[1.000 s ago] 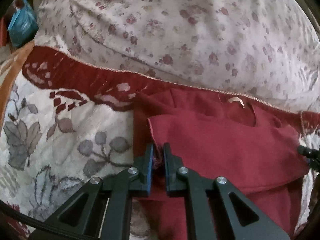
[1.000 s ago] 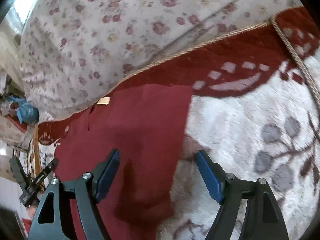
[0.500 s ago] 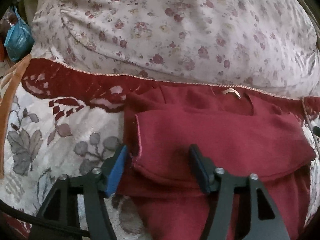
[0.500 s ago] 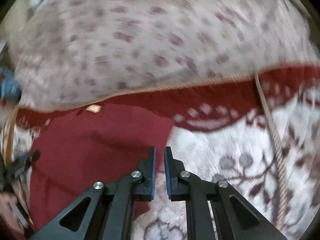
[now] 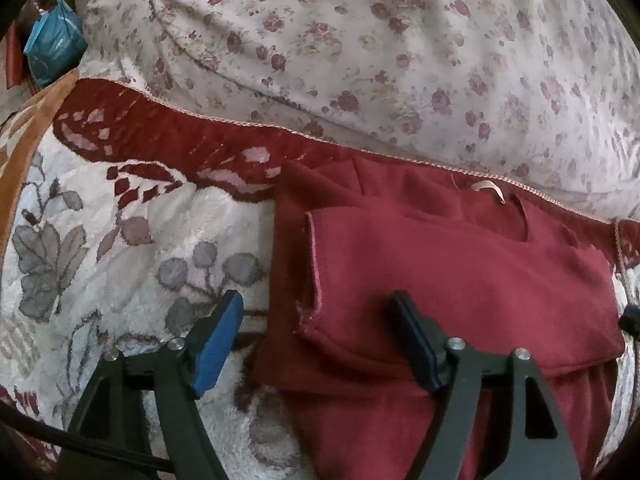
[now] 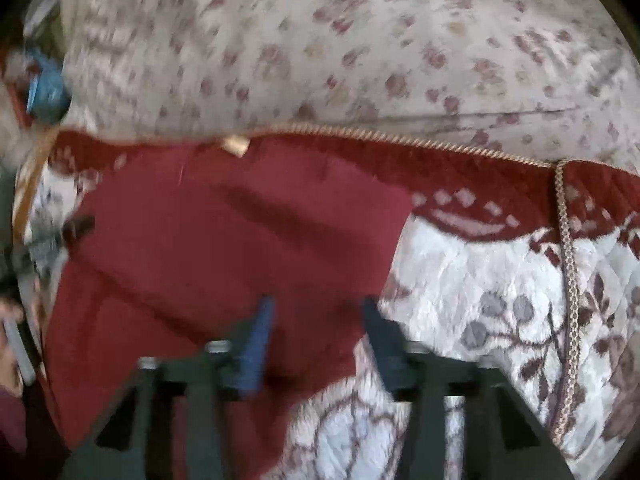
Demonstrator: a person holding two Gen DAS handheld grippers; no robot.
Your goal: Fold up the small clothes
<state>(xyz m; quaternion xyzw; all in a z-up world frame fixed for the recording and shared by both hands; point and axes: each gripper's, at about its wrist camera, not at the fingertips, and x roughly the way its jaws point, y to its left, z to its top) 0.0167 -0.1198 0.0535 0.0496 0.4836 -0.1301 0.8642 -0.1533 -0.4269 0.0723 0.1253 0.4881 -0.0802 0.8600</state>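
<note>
Maroon knit fills the near ground of both wrist views: one small garment [image 5: 460, 288], lying flat on a cream floral blanket [image 5: 132, 264] with a deep red border. In the left wrist view, the left gripper [image 5: 316, 340] sits at six o'clock with its jaws standing apart, having just been opening; the garment's folded side edge lies between the two blue pads [image 5: 218, 340], but neither presses on it. That reads as a release: a panel has been laid across the chest and let go so it rests under its own weight. Its raw pale edge runs toward twelve o'clock from the gripper.

In the blurred right wrist view, the right gripper [image 6: 316, 340] likewise has spread jaws, just been opening, over the garment's opposite edge at six o'clock, with cloth beneath the gap and nothing clamped. The judgement is that both sides are folded in and a lengthwise fold is still due.

Farther off, toward one o'clock in the left view, one tan neck label [image 5: 488, 190] marks the collar, which points away from the person, presumably so the hem can be brought up toward it. Beyond, at twelve o'clock, one flower-print pillow [image 5: 380, 52] bounds the workspace. At ten o'clock, one blue bag [image 5: 54, 54] sits off the blanket.

Count: one garment, two grippers, one blanket, one pillow.
</note>
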